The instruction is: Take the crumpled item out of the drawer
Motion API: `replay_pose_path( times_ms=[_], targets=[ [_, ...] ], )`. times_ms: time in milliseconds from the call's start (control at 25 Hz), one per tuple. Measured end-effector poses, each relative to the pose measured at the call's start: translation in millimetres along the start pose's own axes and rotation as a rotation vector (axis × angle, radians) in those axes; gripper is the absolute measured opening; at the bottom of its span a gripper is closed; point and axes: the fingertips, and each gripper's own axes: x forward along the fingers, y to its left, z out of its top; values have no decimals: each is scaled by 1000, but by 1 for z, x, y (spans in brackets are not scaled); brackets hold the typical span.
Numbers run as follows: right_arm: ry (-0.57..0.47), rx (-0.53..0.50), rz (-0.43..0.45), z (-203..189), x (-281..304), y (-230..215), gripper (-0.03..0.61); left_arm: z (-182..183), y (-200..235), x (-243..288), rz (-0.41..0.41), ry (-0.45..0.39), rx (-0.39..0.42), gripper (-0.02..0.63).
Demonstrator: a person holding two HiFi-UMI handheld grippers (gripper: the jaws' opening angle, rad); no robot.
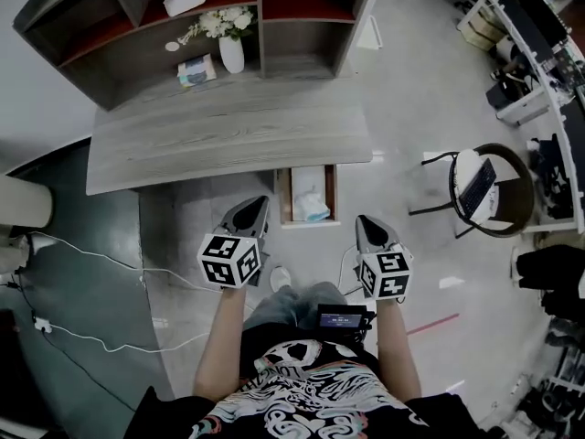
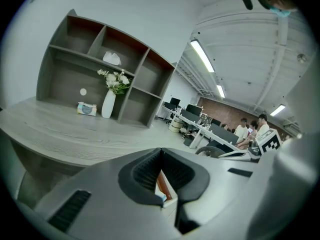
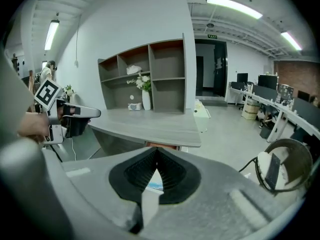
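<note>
A wooden drawer [image 1: 286, 195] stands pulled out from under the grey desk [image 1: 228, 131]. Inside it lies a crumpled pale blue and white item [image 1: 311, 207]. My left gripper [image 1: 254, 205] hovers just left of the drawer's front, jaws together and empty. My right gripper [image 1: 365, 223] is just right of the drawer, also shut with nothing held. In the left gripper view the left gripper [image 2: 161, 152] points over the desk, and a strip of the drawer [image 2: 164, 188] shows below its jaws. The crumpled item [image 3: 151, 186] peeks through under the right gripper [image 3: 156, 152].
A shelf unit [image 1: 302, 26] on the desk holds a white vase with flowers [image 1: 230, 48] and a tissue pack [image 1: 196, 71]. A round-backed chair [image 1: 484, 190] stands to the right. Cables [image 1: 82, 254] trail across the floor on the left. Office desks and seated people [image 2: 250, 131] are far off.
</note>
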Motion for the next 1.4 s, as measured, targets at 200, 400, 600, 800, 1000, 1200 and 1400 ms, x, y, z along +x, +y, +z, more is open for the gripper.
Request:
replay_pose_path(
  times_ms=[200, 400, 600, 800, 1000, 1200, 1400],
  targets=[
    [-16, -12, -9, 9, 4, -3, 5, 0, -6, 19, -40, 15, -4, 2],
    [-5, -27, 0, 9, 12, -1, 5, 1, -9, 23, -34, 35, 27, 3],
    [-3, -44, 37, 10, 26, 5, 5, 3, -4, 25, -13, 38, 37, 2],
    [-6, -35, 50, 11, 37, 2, 5, 3, 3, 31, 3, 50, 44, 3],
    [28, -27, 64, 2, 50, 0, 5, -2, 7, 42, 9, 75, 50, 2],
    [54, -35, 78, -1, 62, -2, 5, -12, 14, 55, 23, 108, 32, 3],
    [83, -42, 88, -8, 73, -9, 5, -29, 20, 66, 44, 153, 14, 2]
  ],
)
